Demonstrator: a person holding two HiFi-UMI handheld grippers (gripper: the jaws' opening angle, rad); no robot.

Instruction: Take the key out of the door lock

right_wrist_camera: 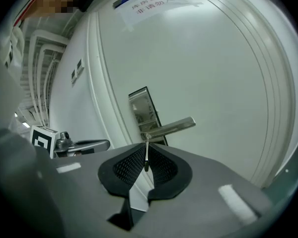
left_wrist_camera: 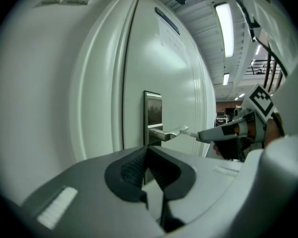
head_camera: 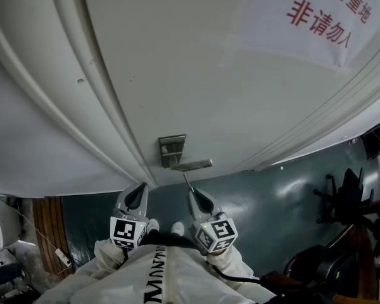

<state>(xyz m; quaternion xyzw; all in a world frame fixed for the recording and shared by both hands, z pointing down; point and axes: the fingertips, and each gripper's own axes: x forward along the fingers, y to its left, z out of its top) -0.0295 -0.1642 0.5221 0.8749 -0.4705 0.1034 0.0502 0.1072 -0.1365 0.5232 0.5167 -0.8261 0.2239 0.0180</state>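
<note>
While my right claw pinches the key at the door lock, mid-frame, my left claw sits closed, empty.

The door is plain off-white. Its paper sign is white with red characters (a blue strip tops it in the right gripper view). The lock plate and handle are brushed silver, and the key is the same silver. The left gripper and right gripper are pale grey, with black pads in a fine mesh pattern. The 2 marker cubes, left marker cube and right marker cube, carry black-and-white squares. The floor is dark teal. The person's garment is white with black lettering.
</note>
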